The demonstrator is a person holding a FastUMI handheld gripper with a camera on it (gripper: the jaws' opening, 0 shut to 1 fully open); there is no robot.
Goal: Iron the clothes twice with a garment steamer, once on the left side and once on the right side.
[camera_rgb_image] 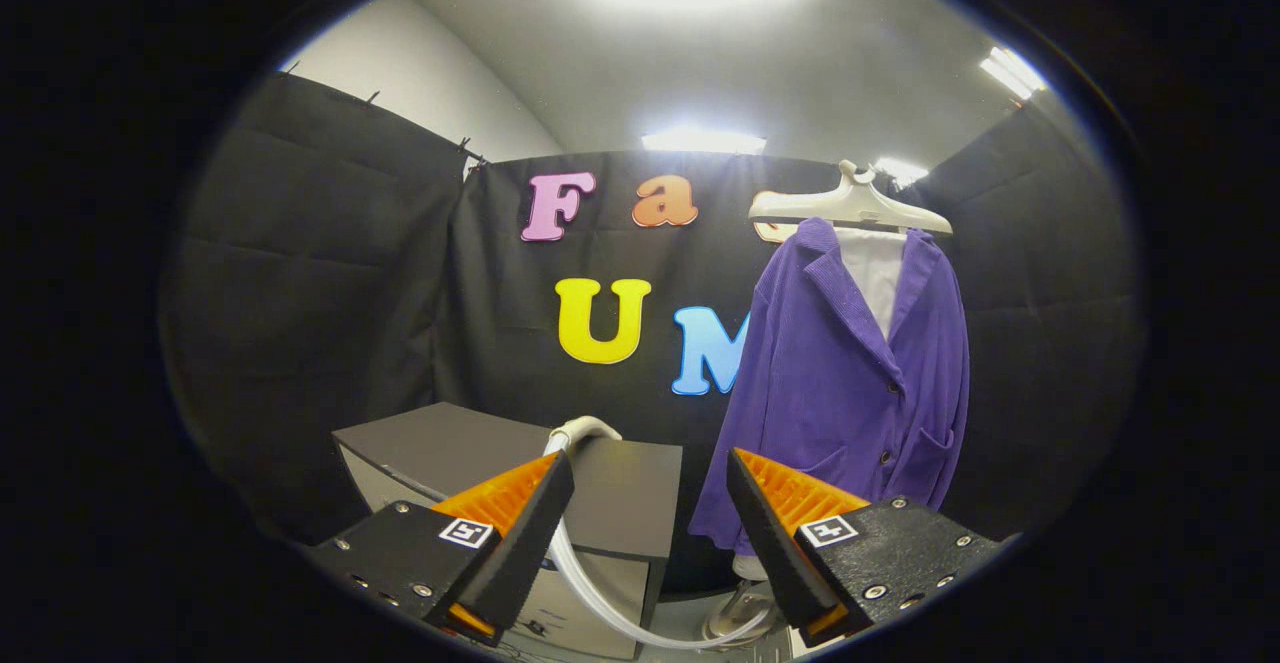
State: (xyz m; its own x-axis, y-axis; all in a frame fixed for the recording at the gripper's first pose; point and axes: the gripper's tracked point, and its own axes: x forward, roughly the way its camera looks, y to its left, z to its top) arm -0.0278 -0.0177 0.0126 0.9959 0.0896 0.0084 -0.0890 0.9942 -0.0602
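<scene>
Both fingers of the tongs point(650, 468) spread wide, holding nothing.

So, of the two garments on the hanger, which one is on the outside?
The purple jacket is outside. It hangs open over the white garment, which shows just between its lapels. The gripper has its jaws open, holding nothing.

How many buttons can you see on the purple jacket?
2 dark buttons on the purple jacket: one mid-front, one lower, by the pocket. Folds may hide more. The open gripper holds nothing, short of the jacket.
</scene>
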